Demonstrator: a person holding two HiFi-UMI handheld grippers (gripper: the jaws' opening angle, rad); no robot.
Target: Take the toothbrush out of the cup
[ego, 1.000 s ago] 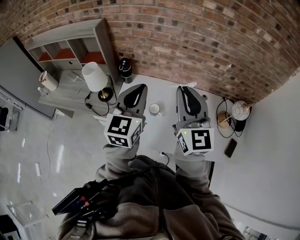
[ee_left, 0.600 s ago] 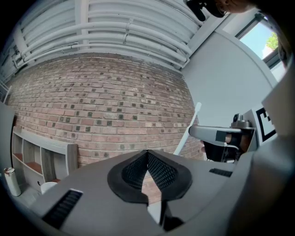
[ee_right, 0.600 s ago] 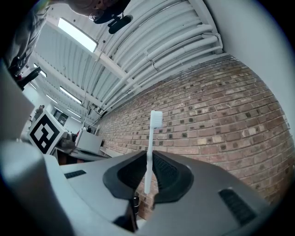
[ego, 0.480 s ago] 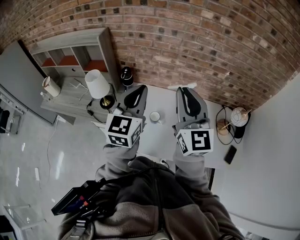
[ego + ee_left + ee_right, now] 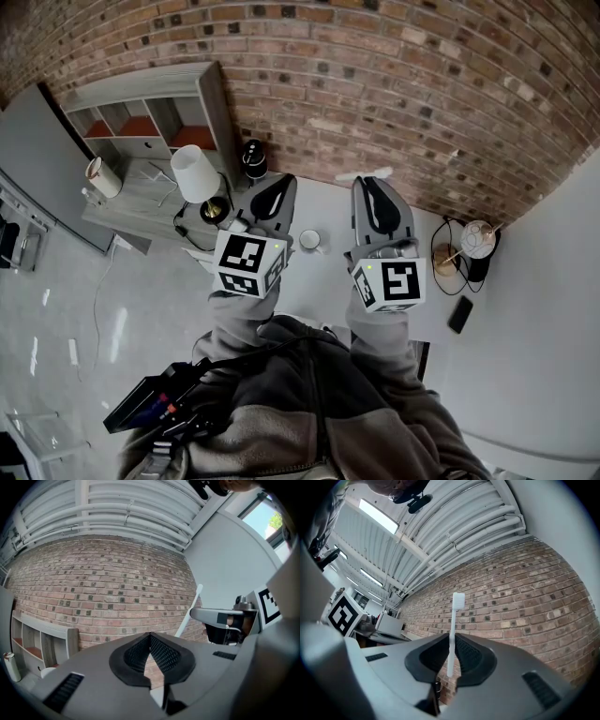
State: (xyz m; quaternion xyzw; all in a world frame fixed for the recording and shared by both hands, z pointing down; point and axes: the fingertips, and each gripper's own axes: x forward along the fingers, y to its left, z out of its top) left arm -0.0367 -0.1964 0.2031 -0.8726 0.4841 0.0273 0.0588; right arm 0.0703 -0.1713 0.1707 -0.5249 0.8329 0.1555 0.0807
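Both claws are held side by side above the white bench (image 5: 326,199), pointing toward the brick wall (image 5: 403,84). The left claw (image 5: 150,644) is pressed shut and empty. The right claw (image 5: 451,656) pinches the toothbrush (image 5: 454,620) by its handle, bristles up, clear of the cup (image 5: 309,241), which stands mid-bench, away from the wall edge.

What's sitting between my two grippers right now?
Head view: only the cup, standing on the white table, between the left gripper and the right gripper. The toothbrush is out of it, clamped in the right gripper.
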